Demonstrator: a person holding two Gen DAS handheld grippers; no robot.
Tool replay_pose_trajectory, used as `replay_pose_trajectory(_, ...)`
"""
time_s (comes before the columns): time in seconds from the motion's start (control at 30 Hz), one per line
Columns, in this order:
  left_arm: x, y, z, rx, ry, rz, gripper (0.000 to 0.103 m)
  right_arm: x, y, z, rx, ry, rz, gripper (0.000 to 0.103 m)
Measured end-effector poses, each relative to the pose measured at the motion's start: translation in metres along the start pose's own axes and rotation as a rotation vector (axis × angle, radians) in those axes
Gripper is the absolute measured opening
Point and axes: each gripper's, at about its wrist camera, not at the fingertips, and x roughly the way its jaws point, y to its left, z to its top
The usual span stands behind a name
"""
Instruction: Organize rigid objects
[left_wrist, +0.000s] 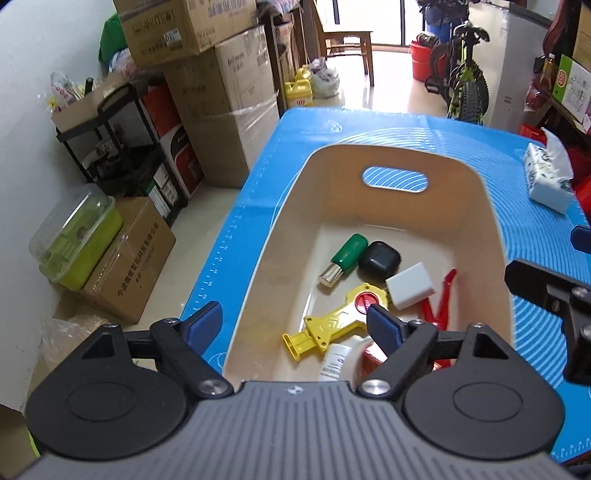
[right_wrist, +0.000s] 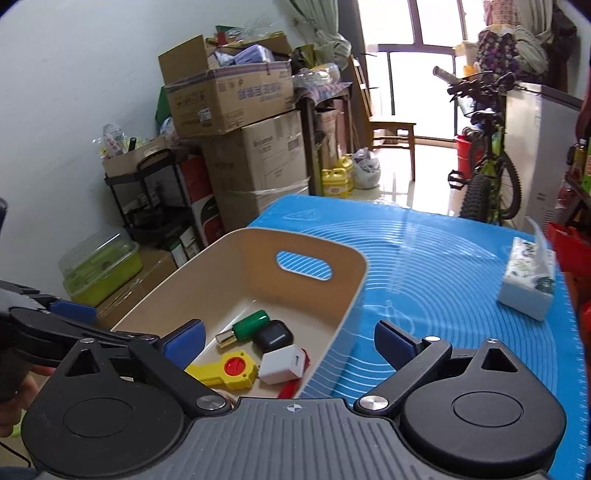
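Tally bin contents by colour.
Green: 1, lipstick tube
Black: 1, case
White: 2, block, tube
Yellow: 1, toy key
Red: 2, clip, box, partly hidden
Total: 7 visible

You see bin (left_wrist: 491, 206): smooth matt beige plastic. Mat (left_wrist: 535, 258) under it: blue, smooth, slight sheen, printed white lines. Green tube (left_wrist: 349, 251): glossy plastic, shiny metal end. Black case (left_wrist: 379, 259): smooth, semi-gloss plastic. White block (left_wrist: 410, 285): matt. Yellow toy (left_wrist: 332, 321): glossy plastic, red disc. Your left gripper (left_wrist: 295, 319): matt black plastic arms, blue pads, bright metal screws, ribbed grey body. Tissue pack (right_wrist: 528, 282): printed soft plastic wrap. Boxes (right_wrist: 236, 96): brown cardboard.
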Motion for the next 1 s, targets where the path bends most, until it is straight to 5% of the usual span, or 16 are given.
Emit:
replay_pose_trajectory(0.53,-0.105,-0.042,-0.034,0.031,-0.111,0.003,0.085,-0.127,-0.012,-0.022,0.035,-0.059,-0.096,0.098)
replay_pose_trajectory(1.0,-0.146,-0.063,-0.083,0.088,-0.112,-0.012,0.085,-0.204,-0.021,-0.072,0.107,-0.101,-0.158,0.098)
